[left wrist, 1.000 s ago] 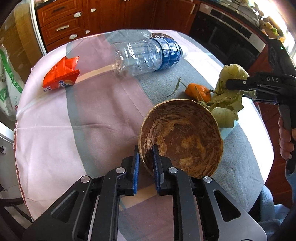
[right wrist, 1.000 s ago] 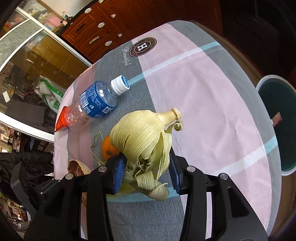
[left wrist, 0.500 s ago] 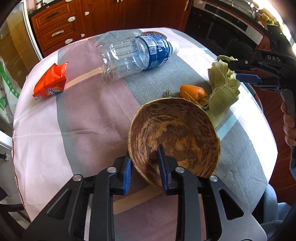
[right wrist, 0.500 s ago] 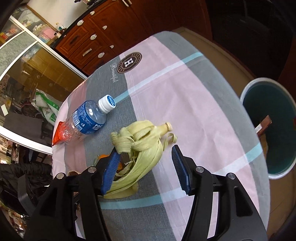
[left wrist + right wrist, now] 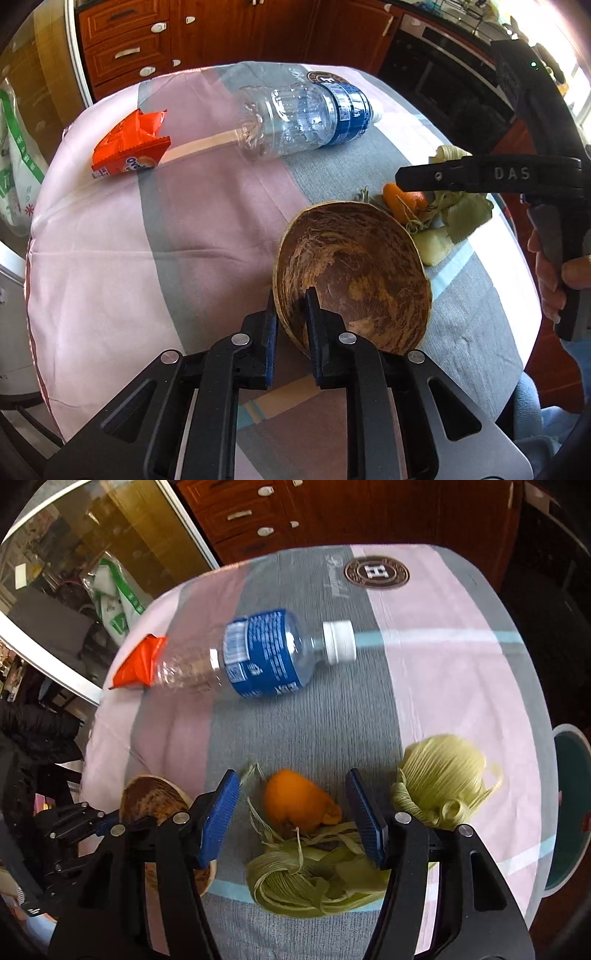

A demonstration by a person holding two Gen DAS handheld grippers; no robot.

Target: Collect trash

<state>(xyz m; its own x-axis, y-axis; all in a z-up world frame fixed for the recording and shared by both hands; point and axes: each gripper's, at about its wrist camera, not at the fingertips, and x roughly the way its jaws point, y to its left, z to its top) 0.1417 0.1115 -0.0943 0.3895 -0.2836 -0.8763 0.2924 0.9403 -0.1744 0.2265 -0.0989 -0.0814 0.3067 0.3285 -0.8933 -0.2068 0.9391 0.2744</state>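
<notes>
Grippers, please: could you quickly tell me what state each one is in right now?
Left gripper: shut on the rim of the brown coconut-shell bowl.
Right gripper: opening, holding nothing; the orange peel lies between its jaws.

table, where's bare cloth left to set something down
Free: the wide pink stretch of the round table below the orange snack wrapper, left of the brown coconut shell bowl. Crowded: the right edge, where orange peel and pale green corn husks cluster behind the bowl.
</notes>
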